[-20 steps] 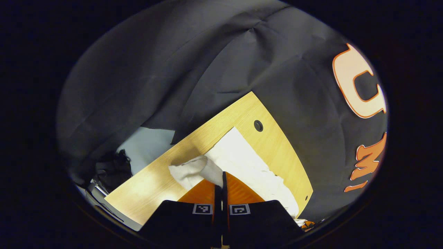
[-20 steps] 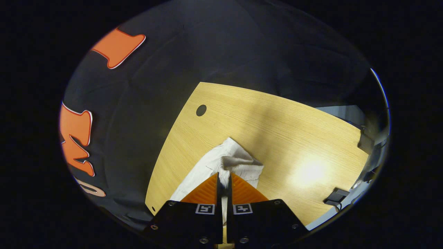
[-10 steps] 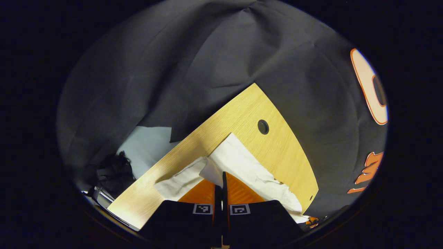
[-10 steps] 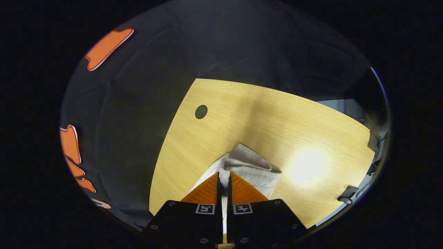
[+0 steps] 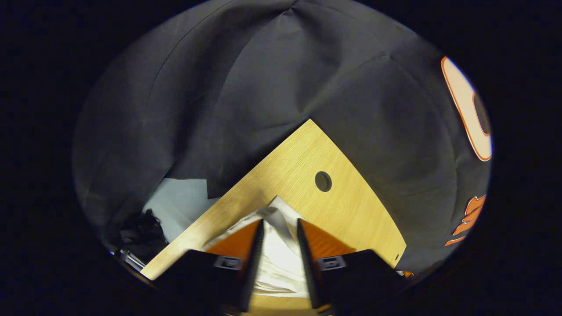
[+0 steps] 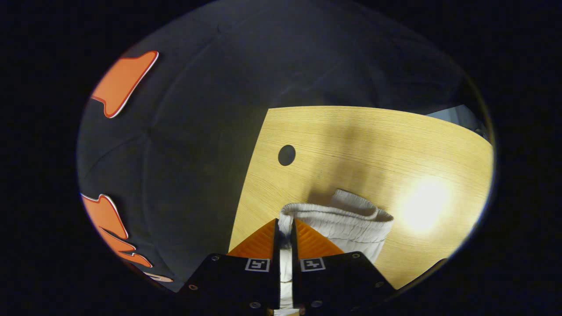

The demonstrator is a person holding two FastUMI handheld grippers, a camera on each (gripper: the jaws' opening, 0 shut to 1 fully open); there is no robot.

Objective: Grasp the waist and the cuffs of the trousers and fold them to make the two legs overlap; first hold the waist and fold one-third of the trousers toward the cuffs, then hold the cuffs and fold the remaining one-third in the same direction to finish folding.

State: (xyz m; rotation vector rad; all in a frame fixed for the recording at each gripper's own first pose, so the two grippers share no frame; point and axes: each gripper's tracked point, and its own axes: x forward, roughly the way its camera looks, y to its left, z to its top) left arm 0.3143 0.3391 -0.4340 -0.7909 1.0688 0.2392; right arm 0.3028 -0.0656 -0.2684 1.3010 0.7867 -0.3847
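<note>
White trousers lie on a light wooden table. In the left gripper view a pale fold of the trousers (image 5: 277, 254) lies flat between and under my left gripper (image 5: 279, 228), whose fingers stand apart and hold nothing. In the right gripper view the ribbed elastic waistband of the trousers (image 6: 340, 224) bulges just beyond my right gripper (image 6: 284, 226), which is shut on its edge, cloth showing in the narrow slit between the fingers.
The table (image 5: 347, 206) has a round cable hole (image 5: 323, 181) near its far corner, and the table (image 6: 373, 145) shows its hole (image 6: 286, 155) in the right gripper view too. Black cloth walls surround it. A dark bundle (image 5: 138, 228) lies on the floor past the table's left edge.
My left gripper has opened and let go of the white cloth, which now lies flat. The right gripper stayed shut and came lower and nearer the table with the waistband.
</note>
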